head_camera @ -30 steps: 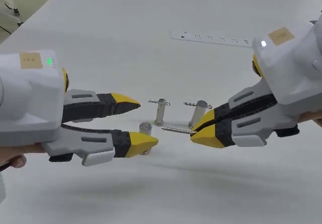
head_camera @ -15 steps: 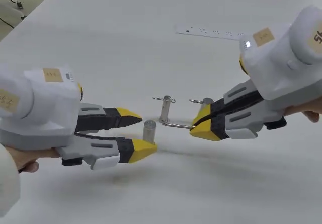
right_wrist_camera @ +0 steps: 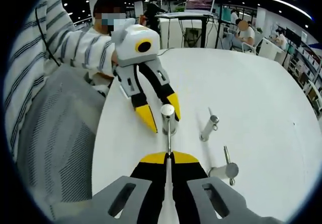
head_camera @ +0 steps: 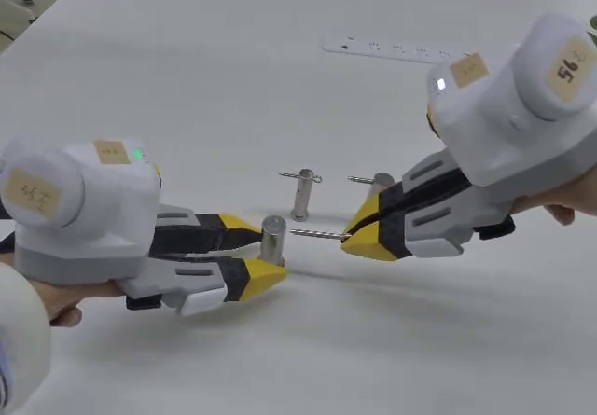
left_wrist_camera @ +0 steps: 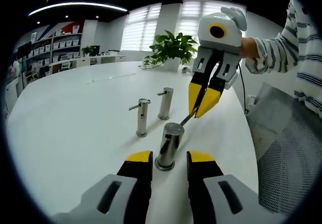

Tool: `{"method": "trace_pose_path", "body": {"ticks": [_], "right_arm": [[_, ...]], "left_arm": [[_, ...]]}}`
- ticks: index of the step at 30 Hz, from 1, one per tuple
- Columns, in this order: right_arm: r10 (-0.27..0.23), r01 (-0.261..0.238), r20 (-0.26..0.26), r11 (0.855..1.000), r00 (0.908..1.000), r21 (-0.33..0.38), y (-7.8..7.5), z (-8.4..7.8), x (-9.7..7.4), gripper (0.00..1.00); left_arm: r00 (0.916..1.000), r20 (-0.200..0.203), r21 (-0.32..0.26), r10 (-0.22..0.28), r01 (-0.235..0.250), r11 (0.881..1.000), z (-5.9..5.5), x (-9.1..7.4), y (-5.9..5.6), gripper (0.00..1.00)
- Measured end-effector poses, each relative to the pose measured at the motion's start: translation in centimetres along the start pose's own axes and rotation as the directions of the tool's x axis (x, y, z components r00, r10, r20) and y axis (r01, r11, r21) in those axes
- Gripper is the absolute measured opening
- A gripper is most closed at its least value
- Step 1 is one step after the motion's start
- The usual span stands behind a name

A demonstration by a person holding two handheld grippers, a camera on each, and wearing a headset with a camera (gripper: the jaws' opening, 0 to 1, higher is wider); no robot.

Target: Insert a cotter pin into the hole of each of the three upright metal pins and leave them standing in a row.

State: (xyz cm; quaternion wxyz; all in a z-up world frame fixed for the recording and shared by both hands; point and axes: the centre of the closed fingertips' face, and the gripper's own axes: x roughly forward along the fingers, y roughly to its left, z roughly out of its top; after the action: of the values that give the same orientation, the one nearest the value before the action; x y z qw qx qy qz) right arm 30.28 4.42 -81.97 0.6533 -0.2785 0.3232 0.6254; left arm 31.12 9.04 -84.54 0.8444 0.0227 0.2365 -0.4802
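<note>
White table (head_camera: 187, 79): it is lying bare on every side of the work, and its edge is running close beside the grippers in the left gripper view.

Right gripper (head_camera: 354, 239): you are holding its jaws pressed together on a cotter pin (head_camera: 317, 235), pointing it level at the near pin.

Left gripper (head_camera: 268, 252): you are holding its jaws spread, one on each side of the near pin; I cannot tell whether they touch it.

Power strip (head_camera: 392, 48): it is lying well apart, toward the far edge.

Near pin (head_camera: 273, 241): it is standing upright, with the cotter pin's tip reaching its upper part; whether the tip is entering the hole is unclear.

Middle pin (head_camera: 302, 194) and far pin (head_camera: 381, 184): both are standing upright, each carrying a cotter pin through its top.
</note>
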Motion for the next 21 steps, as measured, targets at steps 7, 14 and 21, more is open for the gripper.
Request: {"method": "trace_pose_path", "body": {"ticks": [7, 14, 21], "right_arm": [[0.001, -0.001, 0.010, 1.000, 0.9999, 0.005, 0.2, 0.3, 0.1, 0.04], [0.001, -0.002, 0.018, 1.000, 0.9998, 0.005, 0.4, 0.6, 0.3, 0.04], [-0.006, 0.006, 0.033, 1.000, 0.9994, 0.007, 0.3, 1.1, 0.7, 0.04]], "left_arm": [[0.9996, -0.007, 0.021, 0.027, -0.027, 0.999, 0.0, 0.3, 0.2, 0.14], [0.9994, -0.012, 0.008, 0.032, -0.032, 0.999, -0.1, 0.3, 0.4, 0.13], [0.9993, -0.012, 0.005, 0.035, -0.035, 0.999, -0.1, 0.3, 0.4, 0.12]]}}
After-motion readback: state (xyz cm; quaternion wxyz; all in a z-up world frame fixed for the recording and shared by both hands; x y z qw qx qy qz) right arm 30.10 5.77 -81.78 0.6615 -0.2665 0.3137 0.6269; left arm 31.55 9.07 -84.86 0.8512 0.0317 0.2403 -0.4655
